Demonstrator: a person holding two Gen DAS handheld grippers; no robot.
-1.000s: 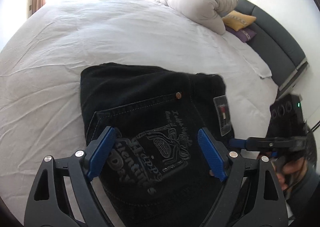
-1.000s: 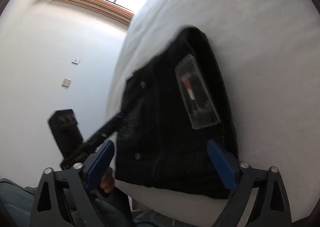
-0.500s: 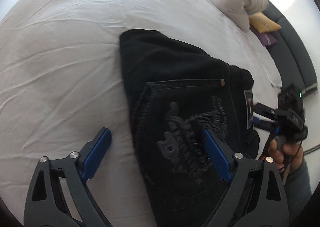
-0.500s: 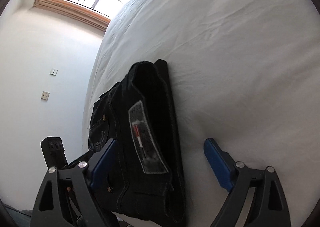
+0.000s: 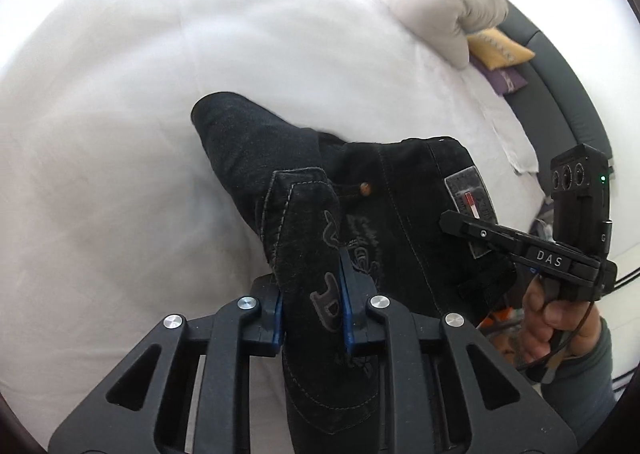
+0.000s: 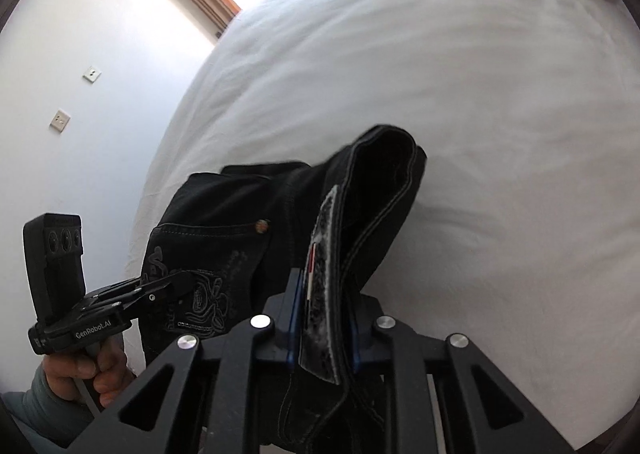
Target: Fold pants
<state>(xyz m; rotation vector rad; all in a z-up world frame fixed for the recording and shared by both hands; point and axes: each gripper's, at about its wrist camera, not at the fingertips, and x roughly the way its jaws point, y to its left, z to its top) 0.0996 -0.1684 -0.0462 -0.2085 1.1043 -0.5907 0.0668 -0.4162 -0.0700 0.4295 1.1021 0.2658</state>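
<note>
Pinching pants (image 5: 400, 206), left claw (image 5: 311, 306) pocket, right claw (image 6: 320, 318) waistband

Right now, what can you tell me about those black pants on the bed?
The black jeans look like thick denim, folded into a compact bundle on the white bed sheet. Pale stitching outlines a back pocket with embroidered lettering, a copper rivet sits above it, and a grey waistband patch bears a red stripe. The left claw pinches the pocket edge and the right claw the waistband, lifting the near side.
</note>
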